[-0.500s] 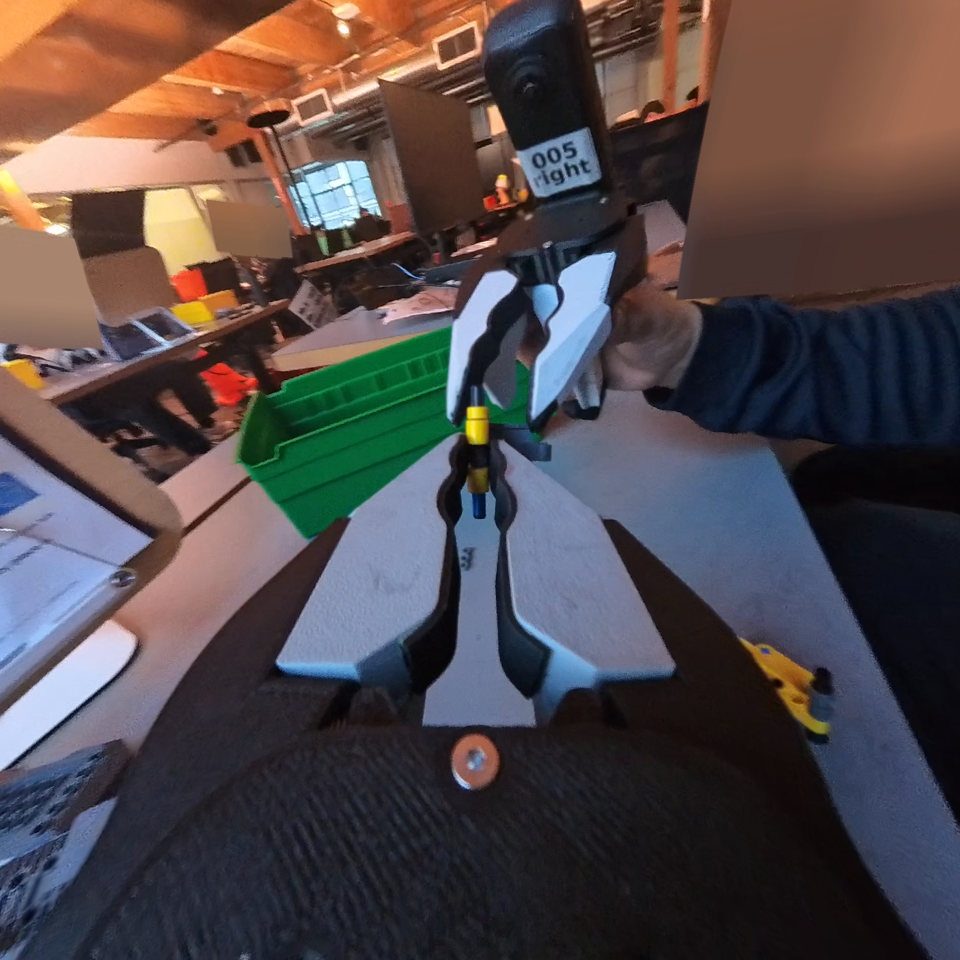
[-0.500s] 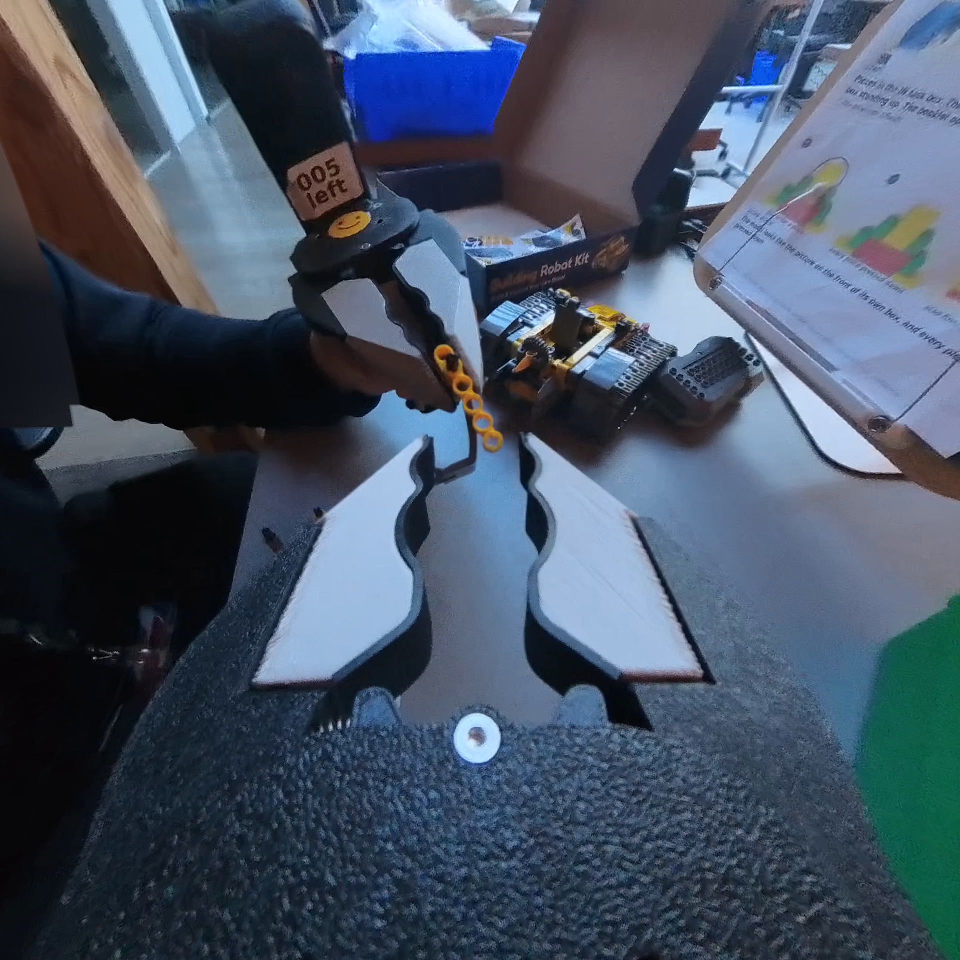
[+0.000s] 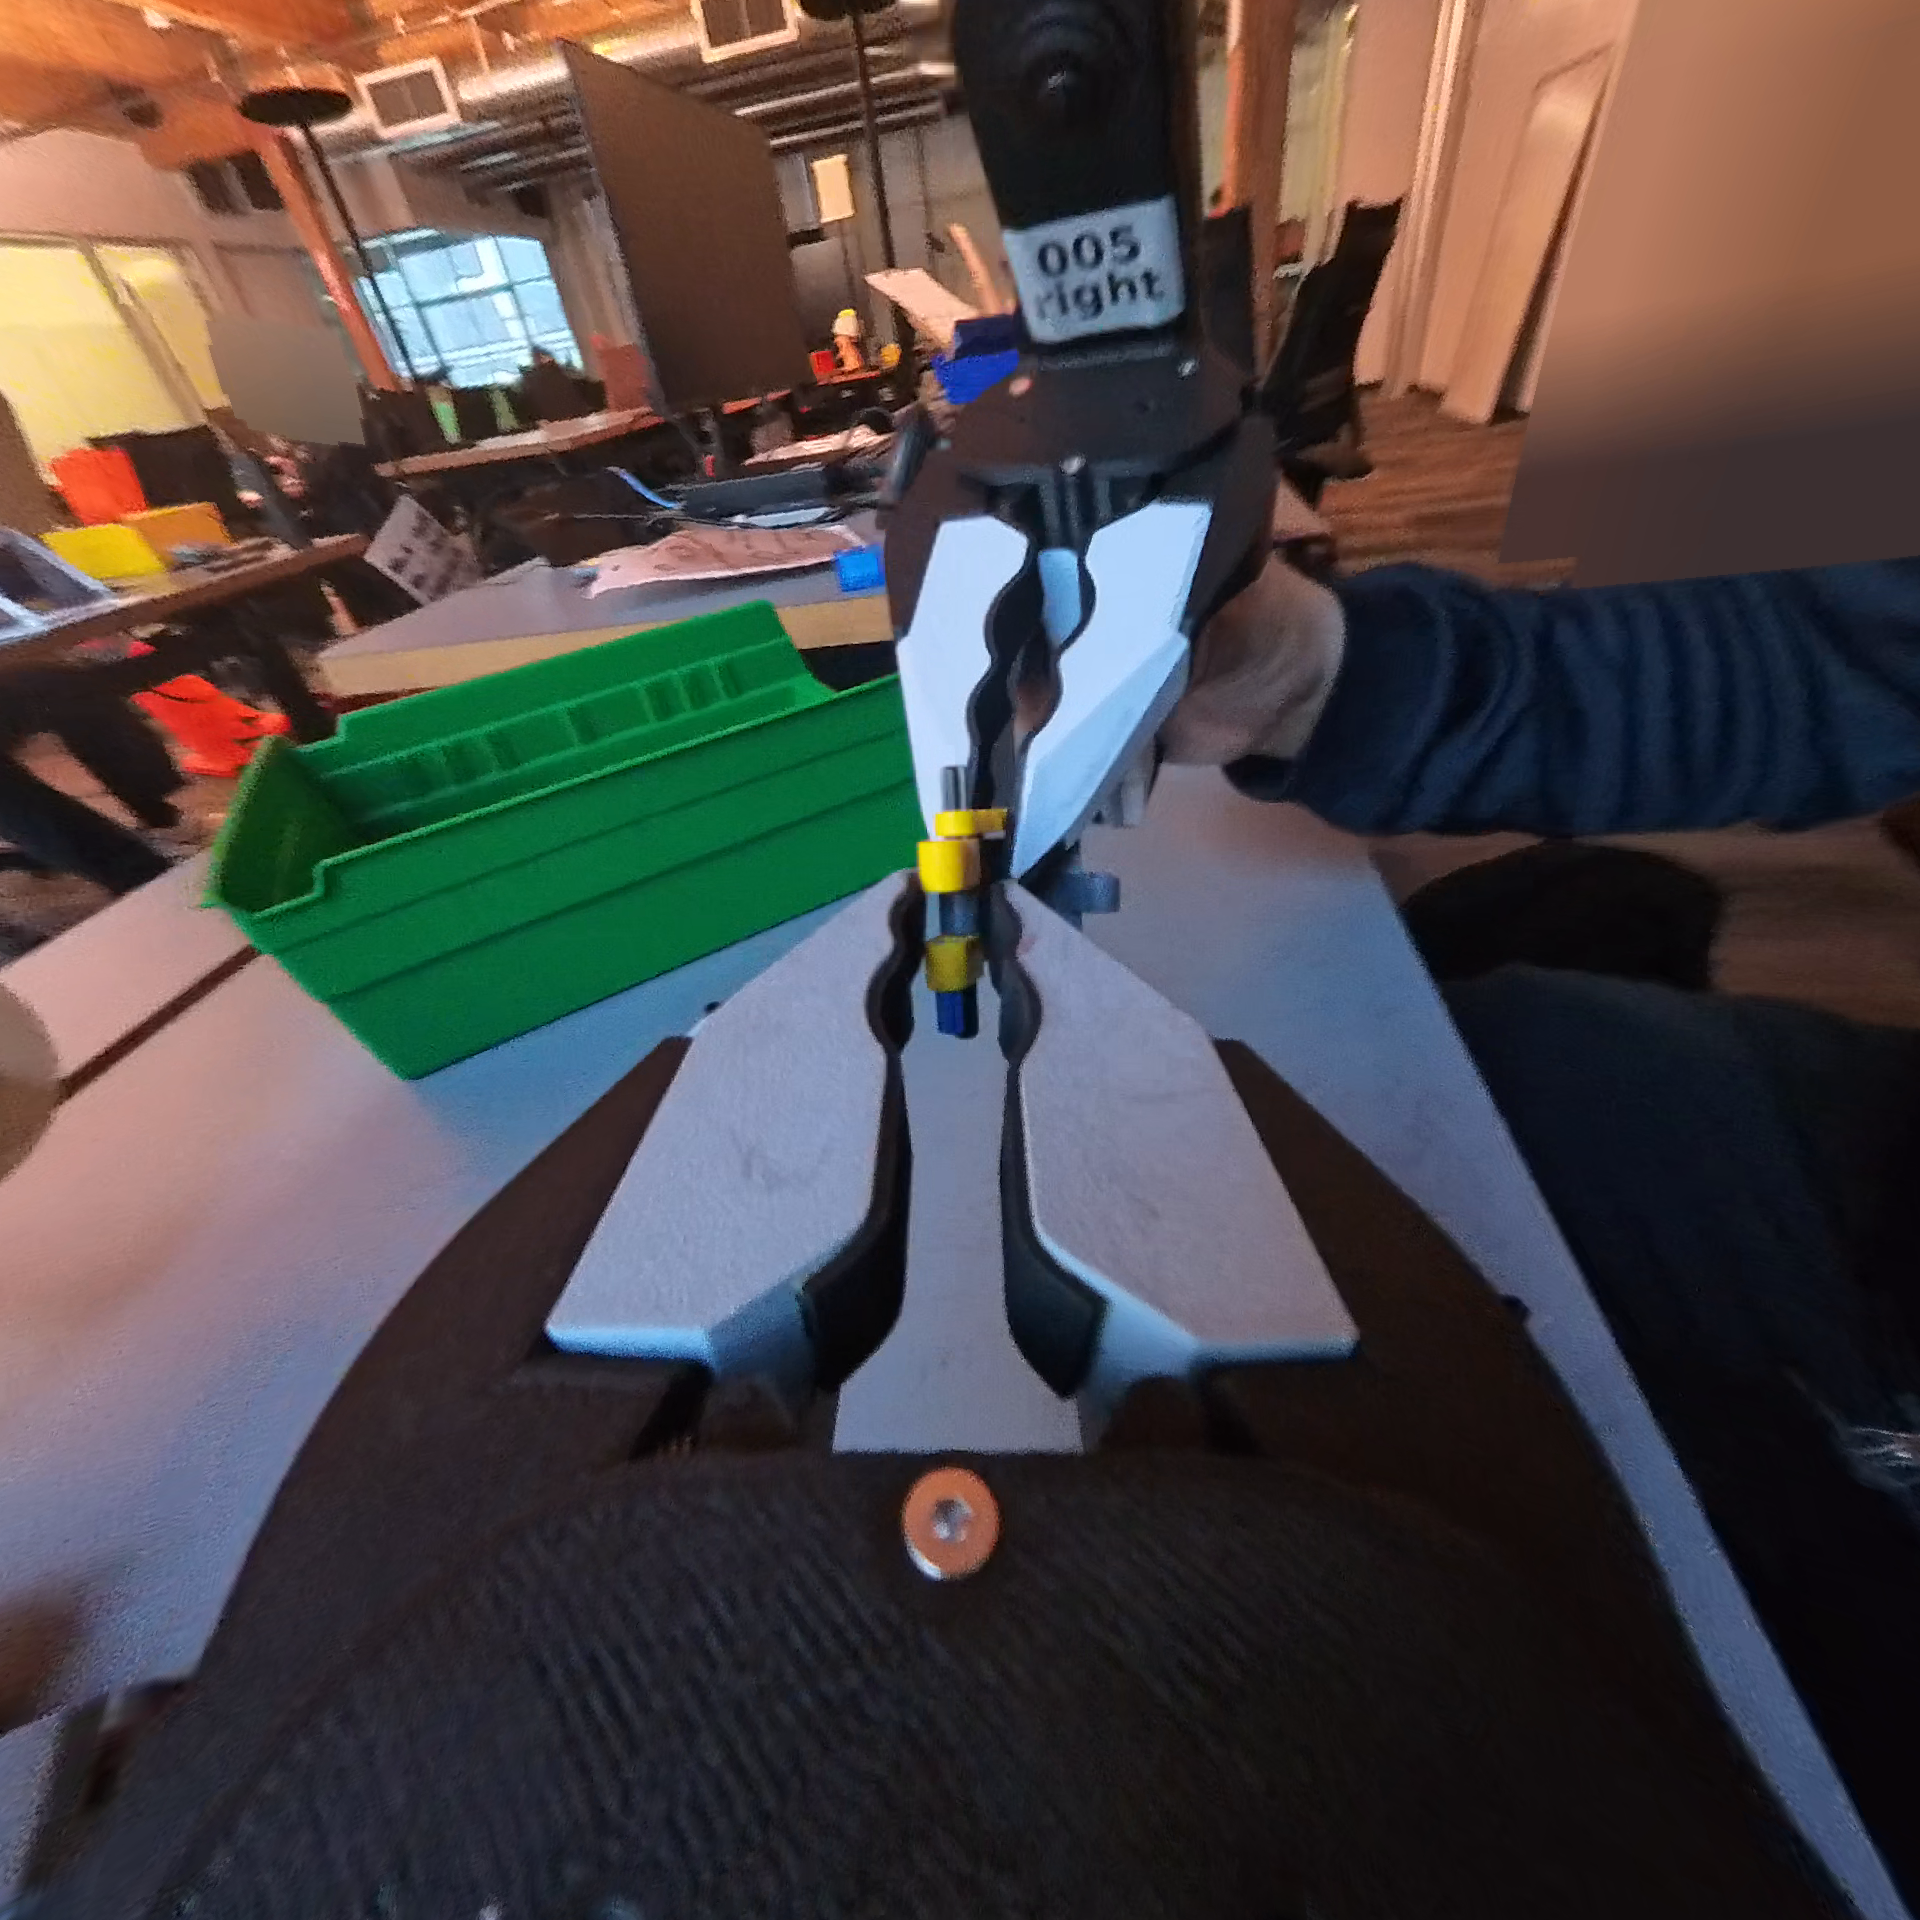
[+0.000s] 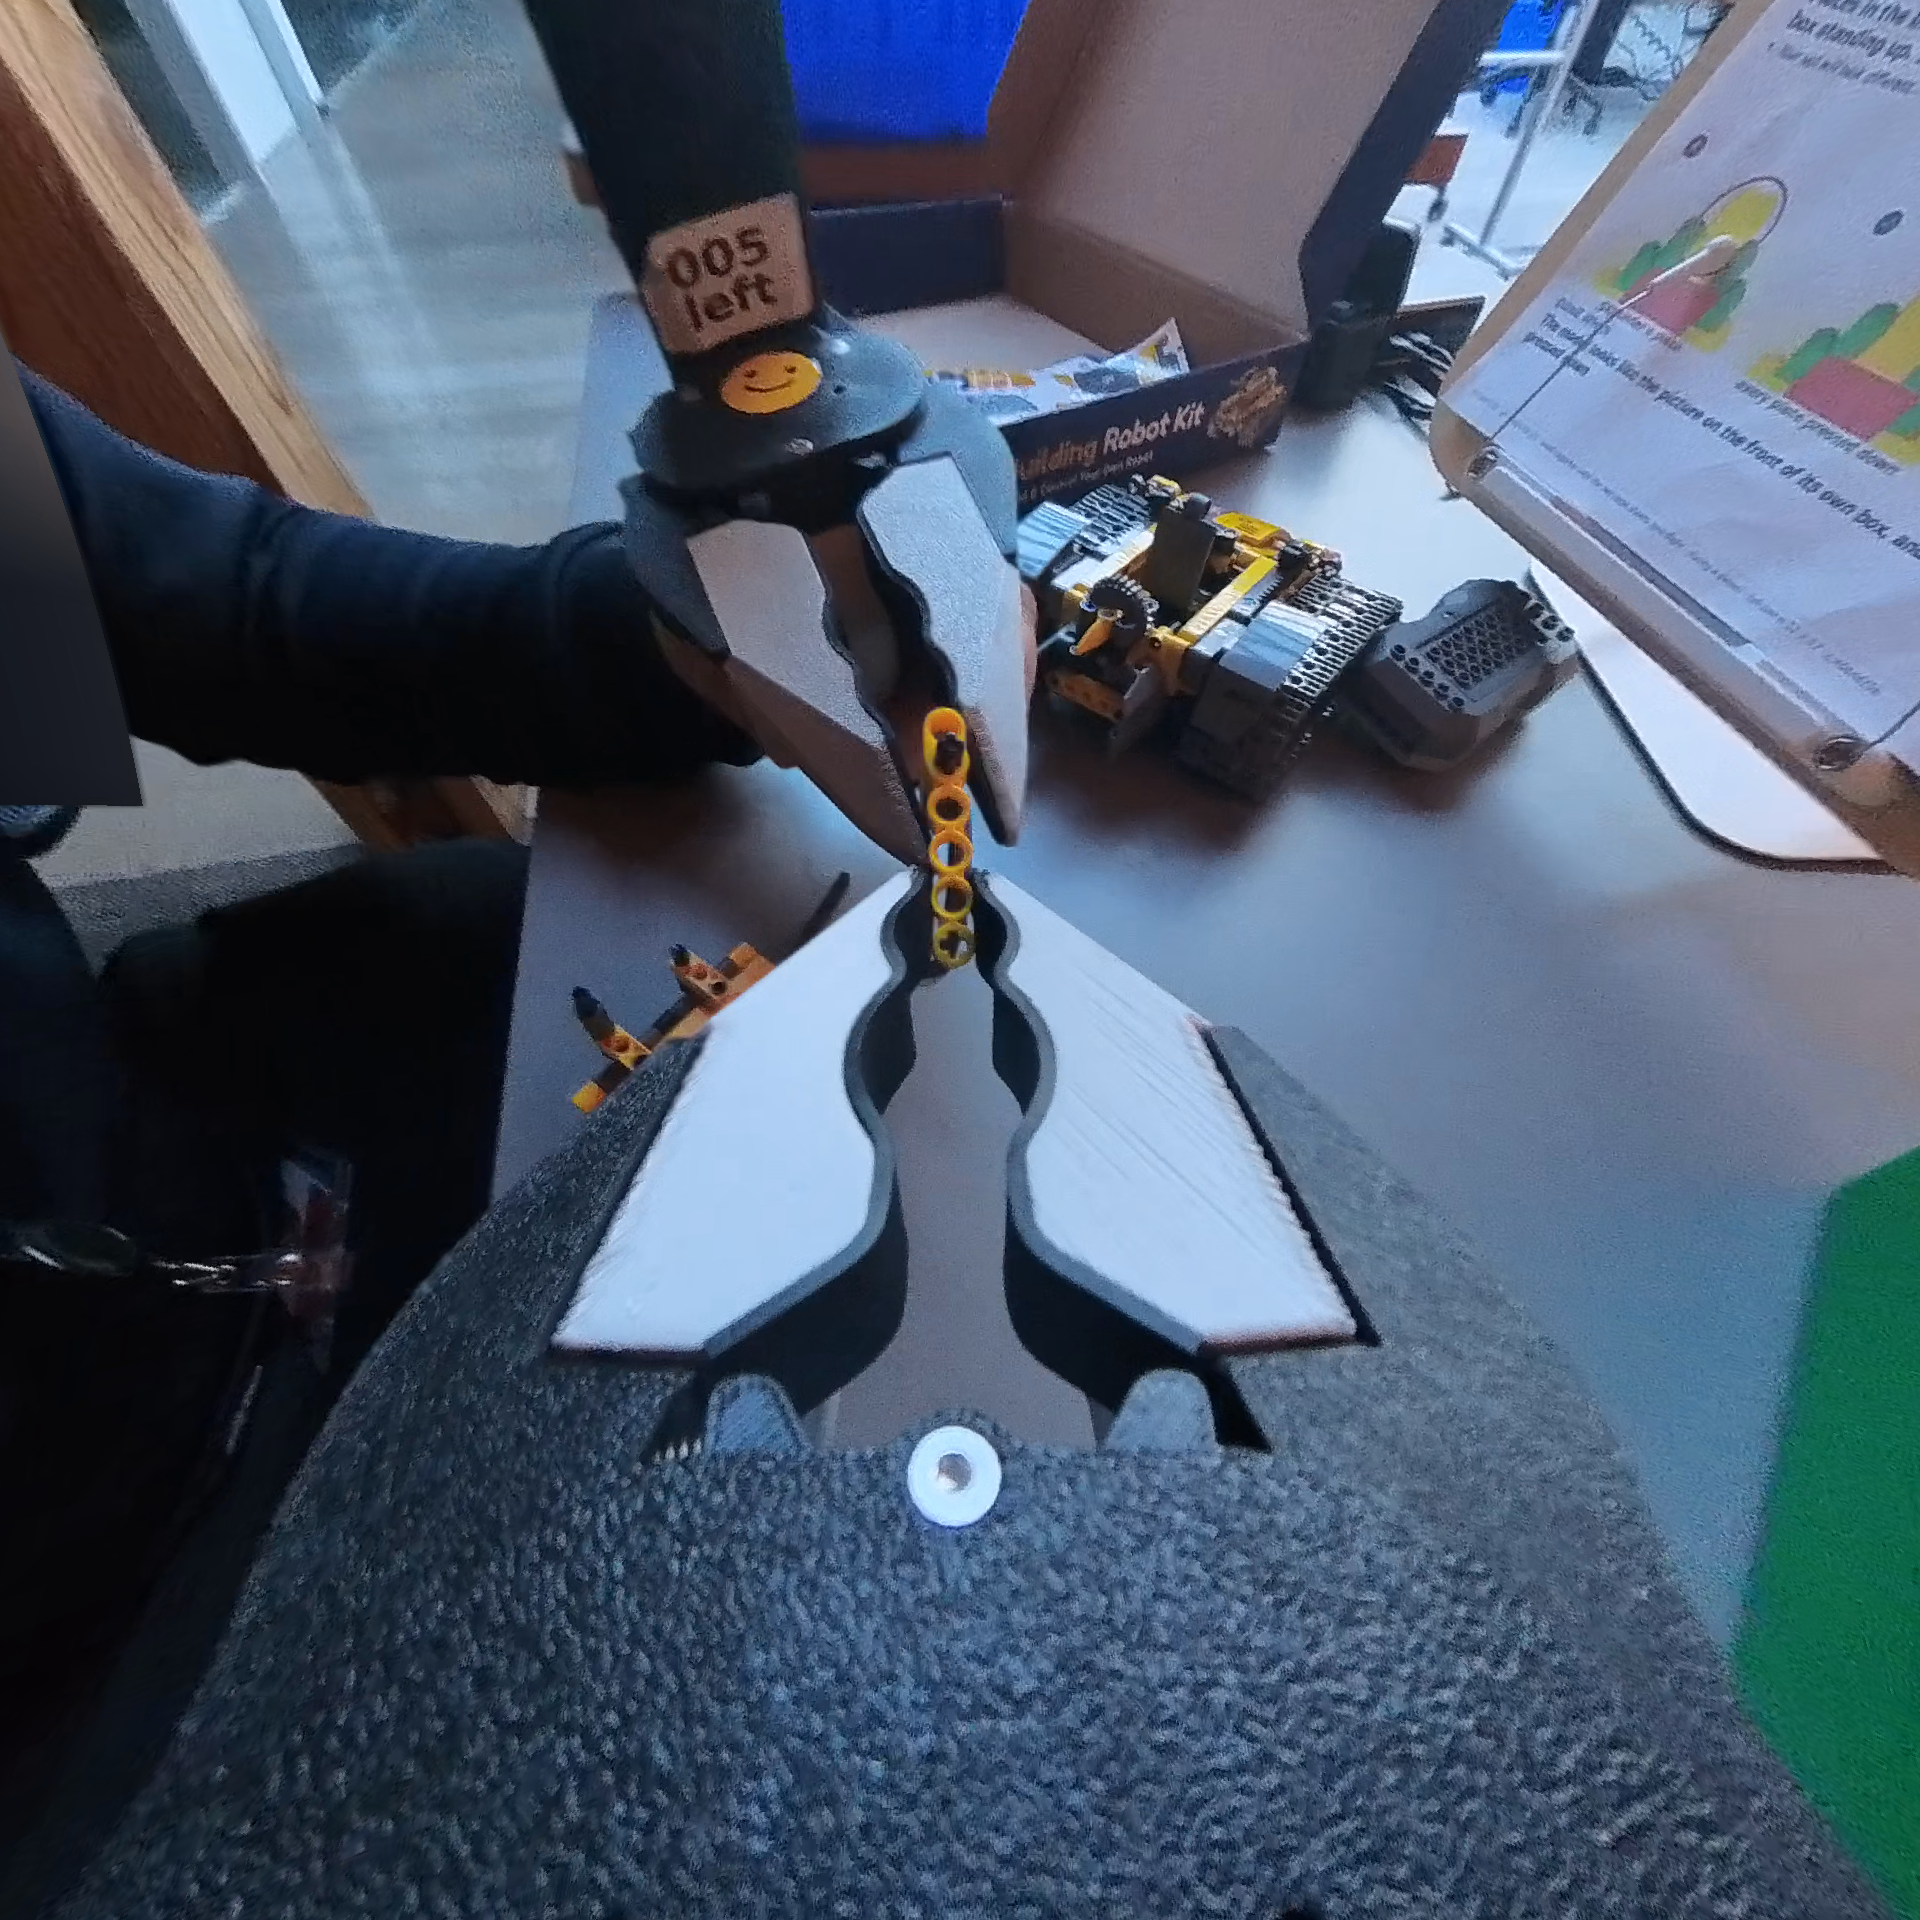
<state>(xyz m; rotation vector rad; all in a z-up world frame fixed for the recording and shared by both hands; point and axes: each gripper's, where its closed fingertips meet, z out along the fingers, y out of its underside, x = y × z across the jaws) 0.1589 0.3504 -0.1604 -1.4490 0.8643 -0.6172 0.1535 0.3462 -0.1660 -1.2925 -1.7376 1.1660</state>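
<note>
Above the grey table (image 3: 1247, 997), my left gripper (image 3: 951, 935) and right gripper (image 4: 951, 925) both clamp the upright yellow holed beam (image 4: 948, 831), tip to tip.

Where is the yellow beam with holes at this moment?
In the right wrist view the yellow beam is at the centre, above the table, pinched between the left gripper and the right gripper, left of the tracked model.

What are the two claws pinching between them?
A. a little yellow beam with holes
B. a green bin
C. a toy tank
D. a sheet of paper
A: the yellow beam with holes sits clamped at the tips of both the right claw and the left claw, above the table.
</note>
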